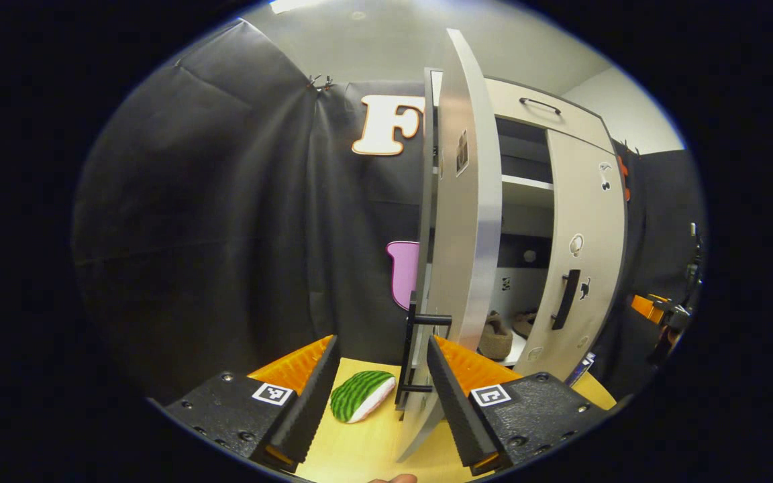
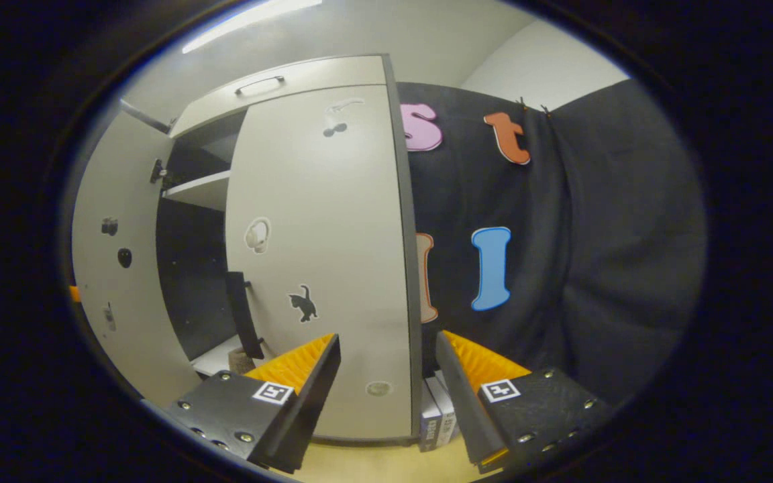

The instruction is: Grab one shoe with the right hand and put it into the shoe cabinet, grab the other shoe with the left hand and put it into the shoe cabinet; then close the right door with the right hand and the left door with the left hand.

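**Left door still open, right door nearly shut**

The left gripper (image 1: pixel 380 382) is spread wide and holds nothing; the left door (image 1: pixel 467 221) stands edge-on ahead of it, its black handle (image 1: pixel 420 349) between the fingers but not pinched. The right gripper (image 2: pixel 386 382) is also open and empty, facing the right door (image 2: pixel 319 255), which is swung almost closed, with a dark gap left at its free edge.

Inside the cabinet (image 1: pixel 541 107), seen through the opening in the left gripper view, both shoes (image 1: pixel 497 335) sit on the bottom shelf, one nearer and one partly hidden behind it. So the shoe steps look done and the doors are what remain.

Risks, as I judge them:
- The left door's edge lies very close to the left gripper's right finger; a push off-line could slide past the edge or snag the handle.
- A watermelon toy (image 1: pixel 362 396) lies on the table (image 1: pixel 373 449) just beside the door's foot; it seems outside the swing, but a low gripper could knock it.
- If the nearer shoe overhangs the shelf, the left door may stop short on it.
- The right door may not be fully seated.
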Action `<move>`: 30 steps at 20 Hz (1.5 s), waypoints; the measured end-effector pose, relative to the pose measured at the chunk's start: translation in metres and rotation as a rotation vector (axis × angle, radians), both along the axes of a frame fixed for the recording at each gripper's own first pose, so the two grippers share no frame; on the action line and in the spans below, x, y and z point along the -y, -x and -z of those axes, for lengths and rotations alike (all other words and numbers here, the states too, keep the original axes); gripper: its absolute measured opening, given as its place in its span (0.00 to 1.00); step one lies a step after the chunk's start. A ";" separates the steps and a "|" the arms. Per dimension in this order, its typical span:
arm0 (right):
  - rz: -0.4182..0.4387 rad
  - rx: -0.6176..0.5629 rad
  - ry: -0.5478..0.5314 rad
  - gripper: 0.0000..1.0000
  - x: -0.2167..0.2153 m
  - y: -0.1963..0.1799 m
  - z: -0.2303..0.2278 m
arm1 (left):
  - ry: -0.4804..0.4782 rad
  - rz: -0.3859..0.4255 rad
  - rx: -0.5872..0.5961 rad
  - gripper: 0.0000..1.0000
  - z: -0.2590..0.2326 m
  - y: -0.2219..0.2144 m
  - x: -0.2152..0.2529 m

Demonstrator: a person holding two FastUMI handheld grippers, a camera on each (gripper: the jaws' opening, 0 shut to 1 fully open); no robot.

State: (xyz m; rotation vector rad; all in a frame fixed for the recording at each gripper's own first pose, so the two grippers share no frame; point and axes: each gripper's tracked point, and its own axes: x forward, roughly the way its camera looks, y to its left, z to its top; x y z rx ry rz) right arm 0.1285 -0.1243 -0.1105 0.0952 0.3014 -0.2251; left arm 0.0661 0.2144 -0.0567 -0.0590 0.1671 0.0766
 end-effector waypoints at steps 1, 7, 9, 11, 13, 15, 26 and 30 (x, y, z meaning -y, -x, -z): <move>0.008 -0.003 -0.018 0.86 0.001 0.005 0.004 | 0.002 0.011 -0.002 0.82 0.000 0.001 0.004; 0.020 -0.025 -0.044 0.86 0.003 0.010 0.006 | 0.008 0.125 0.004 0.81 0.002 -0.005 0.047; 0.026 -0.022 -0.043 0.87 0.005 0.011 0.004 | 0.011 0.163 0.009 0.81 0.002 -0.009 0.065; 0.040 -0.022 -0.040 0.87 0.006 0.012 0.003 | 0.004 0.190 0.017 0.81 0.002 -0.016 0.080; 0.055 -0.026 -0.042 0.86 0.007 0.012 0.002 | 0.006 0.218 0.022 0.81 0.002 -0.020 0.093; 0.071 -0.026 -0.046 0.87 0.008 0.011 0.003 | 0.028 0.257 0.010 0.81 0.008 -0.022 0.111; 0.168 -0.021 -0.019 0.86 0.068 0.058 -0.011 | 0.063 0.318 -0.014 0.82 0.031 -0.058 0.158; 0.206 -0.026 -0.028 0.89 0.083 0.075 -0.010 | 0.085 0.350 -0.027 0.86 0.039 -0.073 0.184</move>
